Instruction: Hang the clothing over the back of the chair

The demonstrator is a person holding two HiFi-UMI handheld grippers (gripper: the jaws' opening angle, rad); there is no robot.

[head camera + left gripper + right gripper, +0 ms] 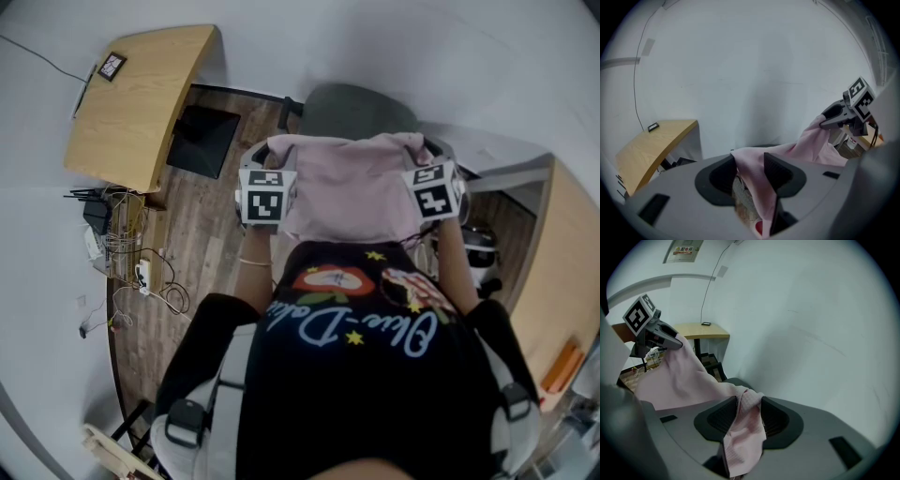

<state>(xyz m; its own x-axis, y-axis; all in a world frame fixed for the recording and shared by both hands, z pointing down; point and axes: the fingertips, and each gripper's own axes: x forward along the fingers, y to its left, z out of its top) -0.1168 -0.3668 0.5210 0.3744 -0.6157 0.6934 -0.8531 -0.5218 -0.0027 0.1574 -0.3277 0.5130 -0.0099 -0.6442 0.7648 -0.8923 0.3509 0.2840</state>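
Closest to you is your own black printed T-shirt [366, 375], and just beyond it the pale pink knitted garment [352, 187] is spread wide between both tools, its top edge up against the back of the grey upholstered office chair [356, 111]. How far it reaches over the far side cannot be seen from the head view. The left gripper [750, 161] is released: its jaws stand well apart, the cloth lies against one pad only, and floor shows through the gap beside it. The right gripper [749, 404] also stands wide, but a loose fold fills the space between its ribbed pads. That is your main risk, because a straight pull back could snag the knit and drag that corner off the chair. Most of the fabric looks to hang on your side, so its own weight could slide it down onto the wooden floor [202, 244]. Lift the jaws clear before retreating, and don't nudge the chair — it may turn.
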